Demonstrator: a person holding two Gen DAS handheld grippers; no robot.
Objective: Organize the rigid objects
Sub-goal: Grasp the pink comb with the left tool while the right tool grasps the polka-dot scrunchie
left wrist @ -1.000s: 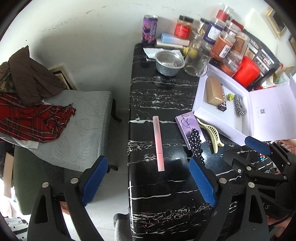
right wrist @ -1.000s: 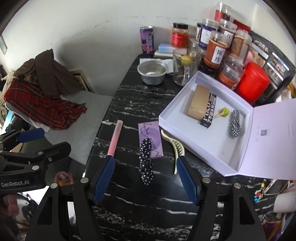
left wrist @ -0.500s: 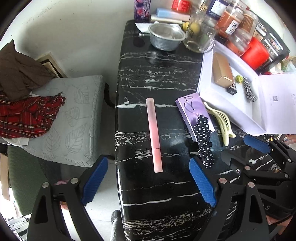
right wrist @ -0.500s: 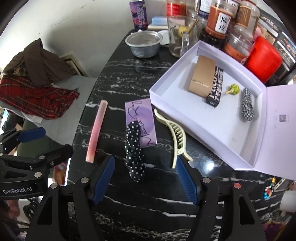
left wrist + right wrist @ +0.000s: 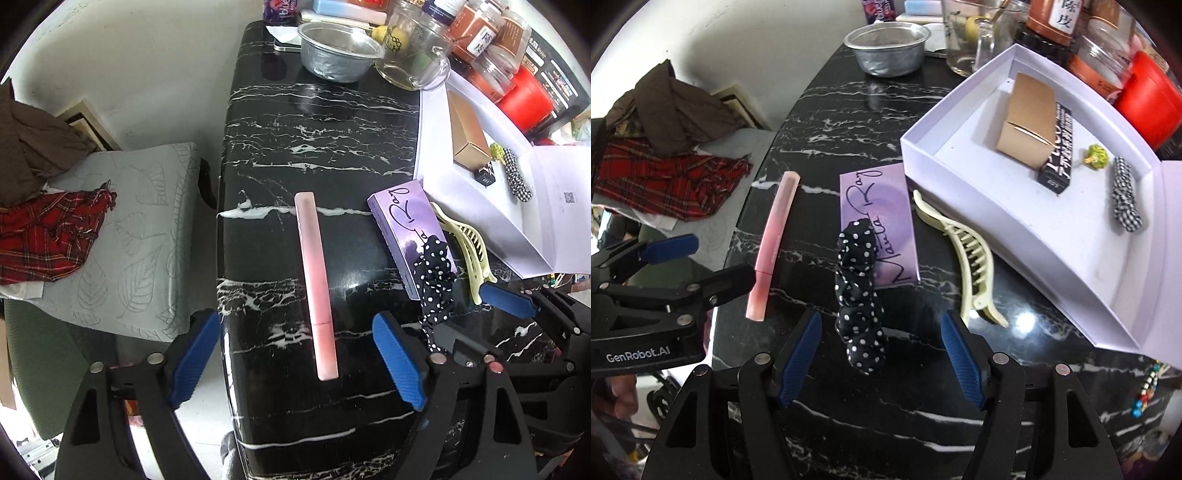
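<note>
Partway: white box already holds a carton and small bits, but pink stick, purple card, scrunchie and hair claw lie loose on the table, left gripper and right gripper both gaping, empty.

right gripper open over polka-dot scrunchie; purple card, yellow claw clip beside.

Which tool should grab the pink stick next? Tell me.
Left. The left tool is open with the pink stick lying between its fingers; the right tool is open around the polka-dot scrunchie instead.
</note>
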